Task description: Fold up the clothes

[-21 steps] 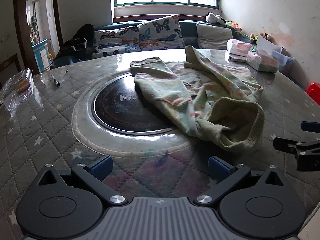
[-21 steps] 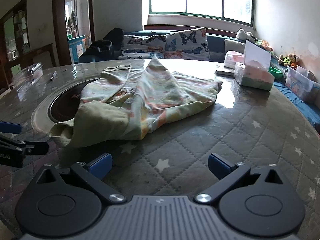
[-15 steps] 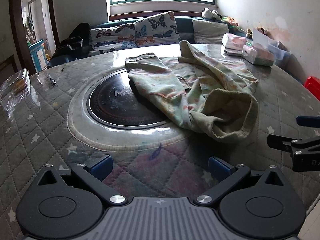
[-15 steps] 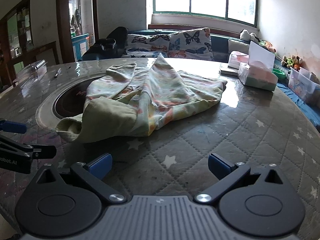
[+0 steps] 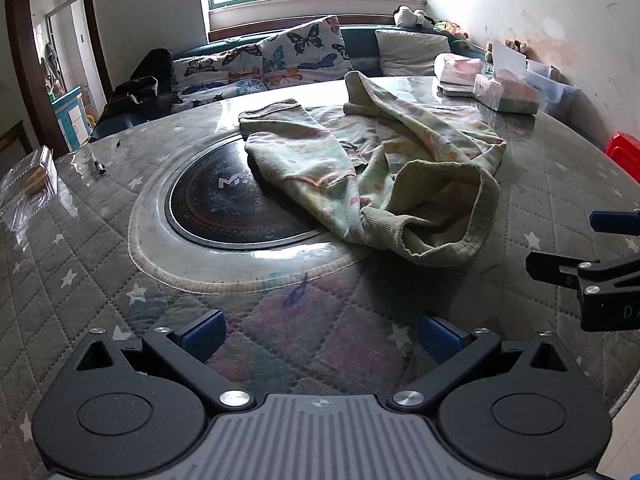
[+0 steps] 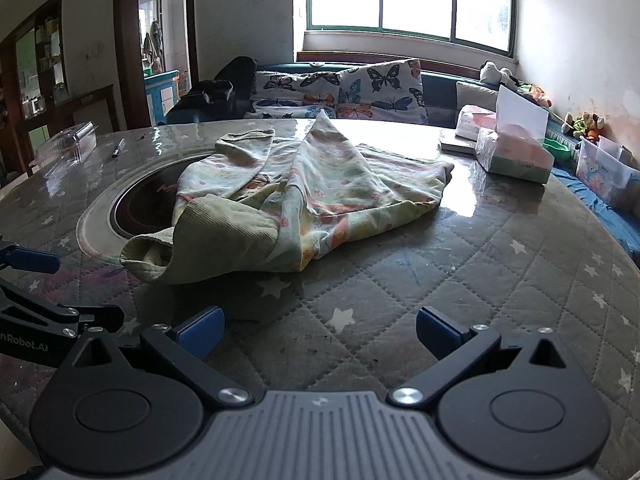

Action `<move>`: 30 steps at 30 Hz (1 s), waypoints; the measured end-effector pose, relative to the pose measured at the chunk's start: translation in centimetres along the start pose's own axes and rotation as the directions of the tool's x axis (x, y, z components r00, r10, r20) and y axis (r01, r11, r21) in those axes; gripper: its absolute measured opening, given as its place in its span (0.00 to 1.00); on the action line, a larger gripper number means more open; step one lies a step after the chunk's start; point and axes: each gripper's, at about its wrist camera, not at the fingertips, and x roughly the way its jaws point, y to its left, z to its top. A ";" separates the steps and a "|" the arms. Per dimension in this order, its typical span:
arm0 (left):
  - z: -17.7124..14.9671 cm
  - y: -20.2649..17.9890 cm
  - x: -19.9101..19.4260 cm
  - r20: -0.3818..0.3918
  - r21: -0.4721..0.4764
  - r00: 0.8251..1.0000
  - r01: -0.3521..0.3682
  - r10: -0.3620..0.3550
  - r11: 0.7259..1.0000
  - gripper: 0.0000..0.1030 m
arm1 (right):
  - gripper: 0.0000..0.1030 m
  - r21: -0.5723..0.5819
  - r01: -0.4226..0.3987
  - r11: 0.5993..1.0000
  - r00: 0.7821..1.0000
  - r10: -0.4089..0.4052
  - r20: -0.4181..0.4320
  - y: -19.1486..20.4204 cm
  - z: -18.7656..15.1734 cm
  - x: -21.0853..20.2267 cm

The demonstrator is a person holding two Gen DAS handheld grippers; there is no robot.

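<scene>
A crumpled pale green garment with a faded floral print lies in the middle of the round table, partly over a black cooktop disc. Its ribbed hem gapes toward me. My left gripper hovers open over bare tabletop, short of that hem and holding nothing. My right gripper is also open and empty, in front of the garment. Each gripper shows at the edge of the other's view: the right gripper and the left gripper.
A tissue box and a pink pack stand at the table's far right. A clear plastic container and a pen lie at the left. Behind the table is a sofa with butterfly cushions. A red stool stands on the right.
Both views have tipped up a little, so the garment sits slightly higher in frame. The two grippers have drifted a bit nearer each other. The garment has not moved; both jaws stay wide.
</scene>
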 end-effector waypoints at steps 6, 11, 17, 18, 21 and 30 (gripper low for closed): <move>-0.6 -0.7 -0.5 0.003 0.014 1.000 -0.008 0.008 1.000 1.00 | 1.00 -0.004 -0.001 1.000 1.000 0.001 0.004 0.1 0.1 -0.2; -0.8 -0.9 -0.8 0.002 0.015 1.000 -0.011 0.011 1.000 1.00 | 1.00 -0.007 -0.002 1.000 1.000 0.002 0.005 0.2 0.2 -0.2; -0.2 -0.7 -0.5 -0.012 0.027 1.000 -0.006 0.006 1.000 1.00 | 1.00 -0.008 -0.001 1.000 1.000 0.001 0.006 0.2 0.2 -0.2; 0.1 -0.5 -0.3 -0.016 0.032 1.000 0.000 0.001 0.999 1.00 | 1.00 -0.008 -0.002 1.000 1.000 0.002 0.006 0.2 0.2 -0.2; 0.5 -0.1 -0.1 -0.023 0.043 1.000 0.010 -0.010 0.999 1.00 | 1.00 -0.007 0.000 1.000 1.000 0.001 0.004 0.2 0.2 -0.2; 0.9 0.2 0.1 -0.033 0.057 0.999 0.023 -0.022 0.998 1.00 | 1.00 -0.008 0.000 1.000 1.000 0.000 0.001 0.3 0.2 0.0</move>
